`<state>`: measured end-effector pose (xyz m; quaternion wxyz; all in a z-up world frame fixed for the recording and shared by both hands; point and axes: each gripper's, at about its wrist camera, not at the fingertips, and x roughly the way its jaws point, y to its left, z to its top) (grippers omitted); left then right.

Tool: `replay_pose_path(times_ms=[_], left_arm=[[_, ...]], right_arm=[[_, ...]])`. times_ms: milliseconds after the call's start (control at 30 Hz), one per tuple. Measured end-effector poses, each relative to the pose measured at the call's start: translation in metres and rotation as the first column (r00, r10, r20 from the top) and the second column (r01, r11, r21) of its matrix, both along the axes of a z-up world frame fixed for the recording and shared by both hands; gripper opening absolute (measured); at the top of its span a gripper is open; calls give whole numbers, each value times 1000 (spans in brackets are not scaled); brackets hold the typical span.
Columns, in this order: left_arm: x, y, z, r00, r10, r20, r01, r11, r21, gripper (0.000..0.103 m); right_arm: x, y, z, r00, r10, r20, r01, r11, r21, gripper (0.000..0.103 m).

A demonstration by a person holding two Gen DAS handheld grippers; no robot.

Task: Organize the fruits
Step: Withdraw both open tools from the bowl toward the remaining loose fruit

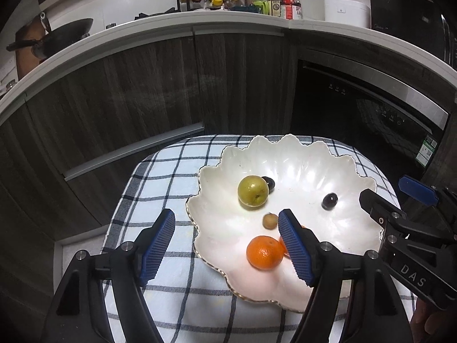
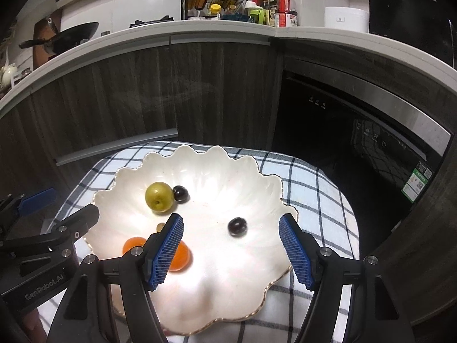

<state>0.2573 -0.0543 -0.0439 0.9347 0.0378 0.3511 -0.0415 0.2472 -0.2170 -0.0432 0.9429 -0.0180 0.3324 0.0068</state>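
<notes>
second orange: mostly behind left tongs pad | small brown fruit: nearly hidden

Only 2 bits of lettering actually read. "DAS" is in pale capitals on the black body of the right gripper, and "GenRobot.AI" runs along the body of the left gripper. Bottle labels and the green appliance sticker are too small.

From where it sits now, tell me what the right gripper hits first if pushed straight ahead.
Probably the dark grape lying alone in the white dish, between the right gripper's open fingers; depth is uncertain.
</notes>
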Motion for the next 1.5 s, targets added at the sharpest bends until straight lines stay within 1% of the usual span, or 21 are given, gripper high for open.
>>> replay_pose_path(times_ms=[367,700,933,1133,1267,1500], left_arm=[[-30,10,8,1000,5,16,-5,1000,7,74],[-55,18,8,1000,11,15,-11,1000,2,74],[-66,24,4,1000,13,5,-13,1000,-15,74],[-76,27,-5,1000,13,-6,-13,1000,1,74],[-85,28,-10,1000,6,-8,-6,1000,11,74],[-100,30,-18,1000,-11,-8,11,1000,17,74]], right_arm=[[-29,7,16,1000,0,30,0,1000,4,71],[-53,16,20,999,3,37,-3,1000,5,71],[-68,23,18,999,11,38,-11,1000,-5,71],[-83,31,17,999,30,44,-30,1000,-9,71],[-93,36,10,998,46,32,-45,999,-9,71],[-106,35,-3,999,42,14,-42,999,-5,71]])
